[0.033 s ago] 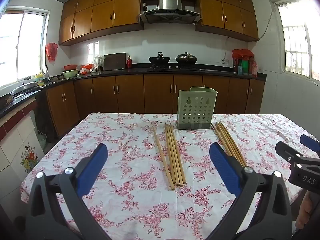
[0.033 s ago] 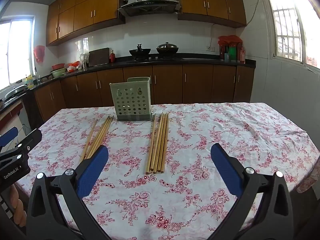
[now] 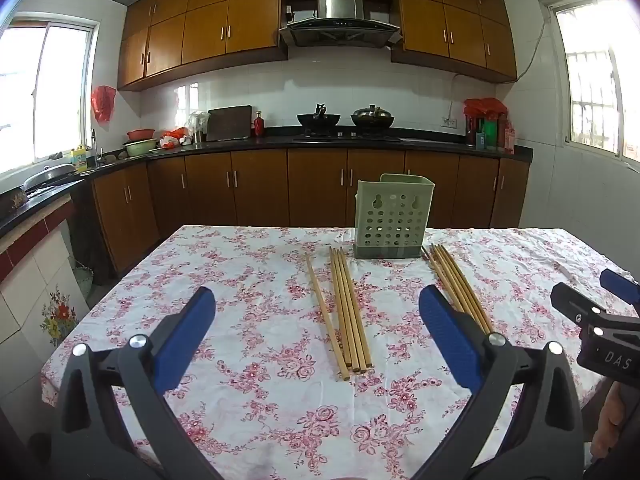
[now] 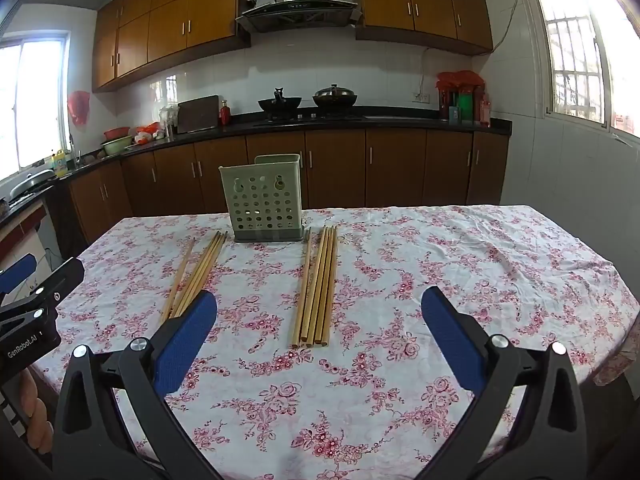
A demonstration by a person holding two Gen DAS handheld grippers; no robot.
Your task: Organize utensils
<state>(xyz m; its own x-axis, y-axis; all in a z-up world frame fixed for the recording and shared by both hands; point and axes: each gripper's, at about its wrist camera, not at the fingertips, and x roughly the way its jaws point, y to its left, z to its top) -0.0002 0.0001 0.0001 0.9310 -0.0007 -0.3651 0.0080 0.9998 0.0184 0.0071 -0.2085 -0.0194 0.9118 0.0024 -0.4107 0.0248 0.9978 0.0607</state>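
- Left claw (image 3: 316,320): black frame, blue ribbed pads, jaws spread full wide, nothing between them; it hangs over the near edge of the table.
- Table (image 3: 240,400): covered with a white cloth printed in pink roses, lightly creased.
- Left set of chopsticks (image 3: 344,312): slim, round, pale wood, lying flat and lengthwise; one stick sits slightly apart on the left, the rest touch side by side.
- Utensil holder (image 3: 392,220): pale green plastic box on a grey base, its front pierced with round holes; it stands upright at the far side of the table, between the two chopstick sets.
- Right set of chopsticks (image 4: 316,288): same wood, lying flat just right of the holder; in the left wrist view the left claw's right pad covers their near ends.
- Right claw (image 4: 318,320): same build, jaws likewise fully apart and empty, held over the near edge.
- Surroundings: brown cabinets (image 3: 256,188), dark worktop with two pans, a steel hood (image 3: 340,4) above.
- Against the earlier frame: no difference found.
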